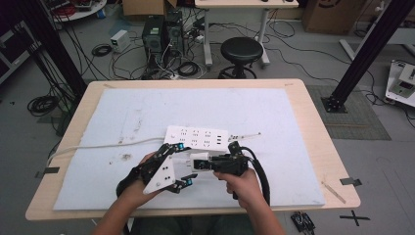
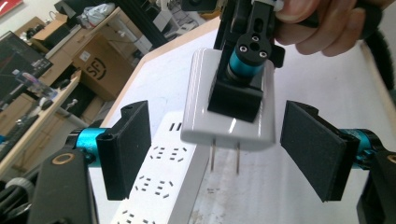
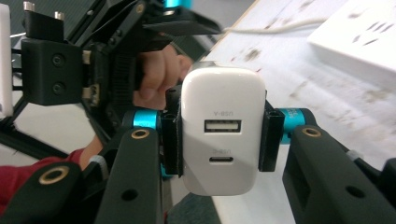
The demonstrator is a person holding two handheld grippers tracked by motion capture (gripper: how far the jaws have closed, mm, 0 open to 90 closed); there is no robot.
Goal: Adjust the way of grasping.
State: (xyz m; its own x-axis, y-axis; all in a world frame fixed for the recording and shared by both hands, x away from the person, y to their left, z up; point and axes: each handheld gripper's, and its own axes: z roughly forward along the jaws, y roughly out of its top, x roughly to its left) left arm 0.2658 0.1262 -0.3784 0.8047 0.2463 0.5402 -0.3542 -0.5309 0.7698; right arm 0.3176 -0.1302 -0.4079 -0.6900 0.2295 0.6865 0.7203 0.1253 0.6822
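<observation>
White mat (image 1: pixel 147 112) — power strip (image 1: pixel 196 137) beside clamped charger (image 3: pixel 219 130) — stool (image 1: pixel 241 50) beyond.

Power strip (image 1: pixel 196 137) as landmark: the white mat (image 1: pixel 274 112) lies bare beyond it and to either side, save for the strip's cord (image 1: pixel 98 145) running off to the left and a thin cable (image 1: pixel 244 135) at its right end. On its near side room is tight: both grippers crowd together just in front of it. The left gripper (image 2: pixel 215 154) stands spread wide, and the white charger (image 2: pixel 229 98), clamped in the right gripper (image 3: pixel 219 135), hangs prongs-down in that gap with clearance on each side, above the strip's edge.
</observation>
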